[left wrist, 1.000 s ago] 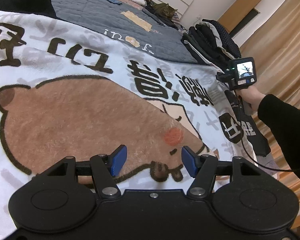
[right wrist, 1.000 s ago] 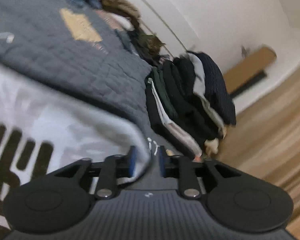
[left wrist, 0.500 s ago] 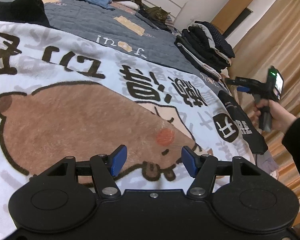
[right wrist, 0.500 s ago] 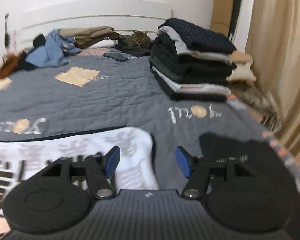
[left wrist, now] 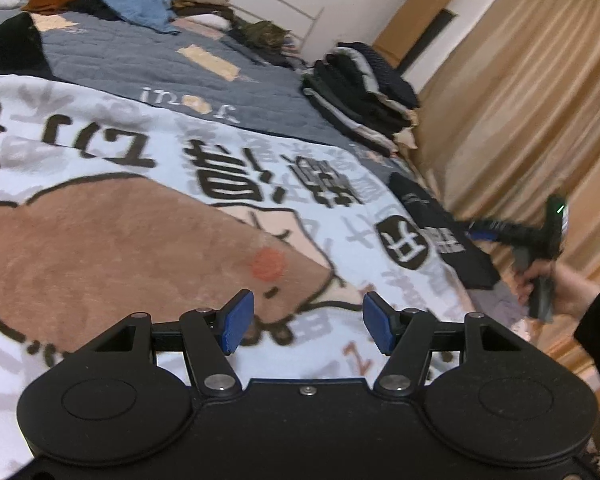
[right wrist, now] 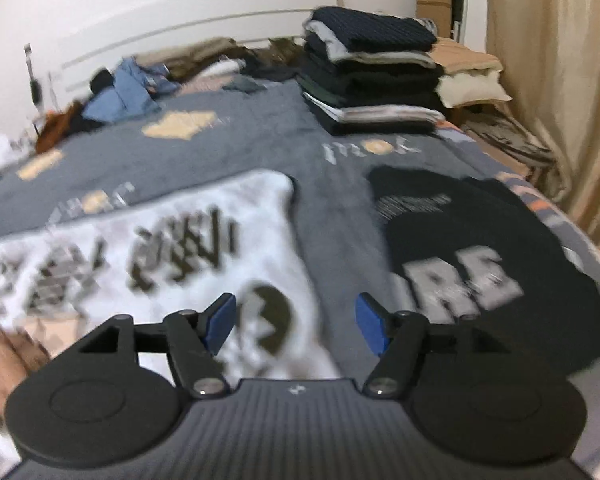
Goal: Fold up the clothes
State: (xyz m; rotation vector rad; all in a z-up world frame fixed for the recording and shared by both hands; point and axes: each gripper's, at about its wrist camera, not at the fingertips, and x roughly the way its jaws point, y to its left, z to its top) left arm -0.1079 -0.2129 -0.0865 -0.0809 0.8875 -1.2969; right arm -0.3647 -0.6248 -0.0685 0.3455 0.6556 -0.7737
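- Black T-shirt with pale block lettering (right wrist: 480, 248) lies flat on grey quilted bedspread (right wrist: 236, 148), at the bed's right edge, beside white fleece blanket with brown bear print (left wrist: 140, 216).
- Right gripper (right wrist: 296, 320): blue-padded jaws opening, nothing between them, above gap between blanket and shirt.
- Left gripper (left wrist: 308, 322): jaws half apart, empty, over blanket.
- Stack of folded dark clothes (right wrist: 372, 72) further back; unfolded heap (left wrist: 132, 0) by white headboard (right wrist: 180, 32).
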